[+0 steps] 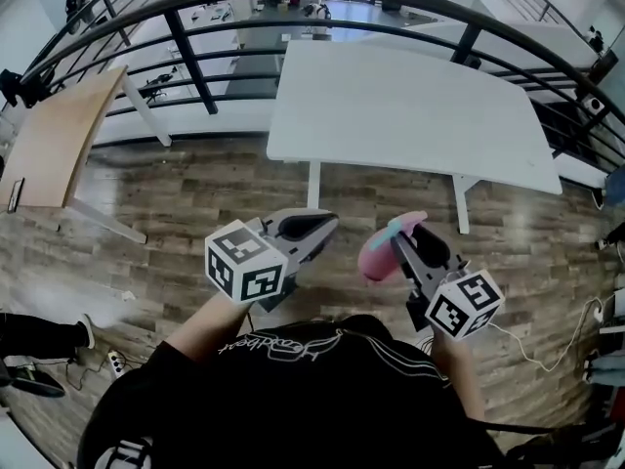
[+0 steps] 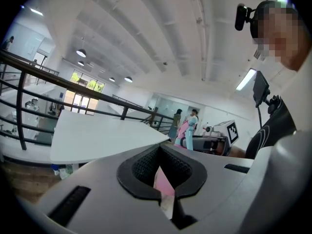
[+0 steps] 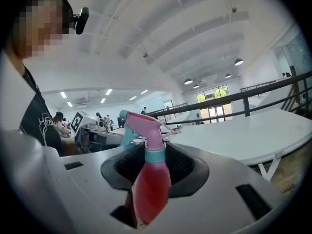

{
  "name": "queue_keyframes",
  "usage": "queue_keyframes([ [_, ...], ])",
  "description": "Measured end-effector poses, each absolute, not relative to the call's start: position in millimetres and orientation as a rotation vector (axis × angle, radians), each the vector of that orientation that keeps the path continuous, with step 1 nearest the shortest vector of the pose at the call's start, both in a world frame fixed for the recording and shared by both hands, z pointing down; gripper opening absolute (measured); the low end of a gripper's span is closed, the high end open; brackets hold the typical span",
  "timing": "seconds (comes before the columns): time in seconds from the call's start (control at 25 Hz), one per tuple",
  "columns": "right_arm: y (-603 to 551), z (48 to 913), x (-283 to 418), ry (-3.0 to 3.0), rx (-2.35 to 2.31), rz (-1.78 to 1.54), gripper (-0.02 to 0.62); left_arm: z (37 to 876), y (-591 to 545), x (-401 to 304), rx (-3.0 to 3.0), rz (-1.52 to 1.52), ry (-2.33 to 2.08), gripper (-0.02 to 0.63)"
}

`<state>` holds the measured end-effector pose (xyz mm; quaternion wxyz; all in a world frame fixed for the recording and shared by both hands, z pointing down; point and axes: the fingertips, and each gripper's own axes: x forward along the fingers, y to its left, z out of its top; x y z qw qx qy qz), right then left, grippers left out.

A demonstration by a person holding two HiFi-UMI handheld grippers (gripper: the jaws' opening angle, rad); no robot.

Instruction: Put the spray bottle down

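The spray bottle (image 1: pixel 379 255) is pink with a teal collar and a pink and teal trigger head. My right gripper (image 1: pixel 403 240) is shut on its body and holds it in the air above the wooden floor, short of the white table (image 1: pixel 410 106). In the right gripper view the spray bottle (image 3: pixel 150 179) stands upright between the jaws, nozzle pointing right. My left gripper (image 1: pixel 325 223) hangs beside it at the left with its jaws together. In the left gripper view a thin pinkish sliver shows in the slit of the left gripper (image 2: pixel 162 185); I cannot tell what it is.
A dark curved railing (image 1: pixel 195 62) runs behind the white table. A wooden table (image 1: pixel 59 135) stands at the left. A white cable (image 1: pixel 547 352) lies on the floor at the right, and a person's shoe (image 1: pixel 86 332) shows at the lower left.
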<state>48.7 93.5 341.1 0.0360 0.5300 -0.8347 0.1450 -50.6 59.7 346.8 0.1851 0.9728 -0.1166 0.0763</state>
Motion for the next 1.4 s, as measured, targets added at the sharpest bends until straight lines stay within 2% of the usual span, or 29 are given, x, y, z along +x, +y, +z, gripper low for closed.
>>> queue_keyframes([
  [0.4, 16.3, 358.3, 76.4, -2.594, 1.57, 0.471, 0.132, 360.8, -11.7, -23.5, 2.704, 0.205, -0.388, 0.006],
  [0.92, -142.5, 371.6, 158.2, -2.633, 1.47, 0.523, 0.132, 379.7, -159.2, 60.3, 2.626, 0.228, -0.473, 0.006],
  [1.4, -242.8, 390.3, 165.8, -2.661, 1.38, 0.455, 0.132, 412.9, -213.7, 68.3, 2.539, 0.245, -0.527, 0.006],
])
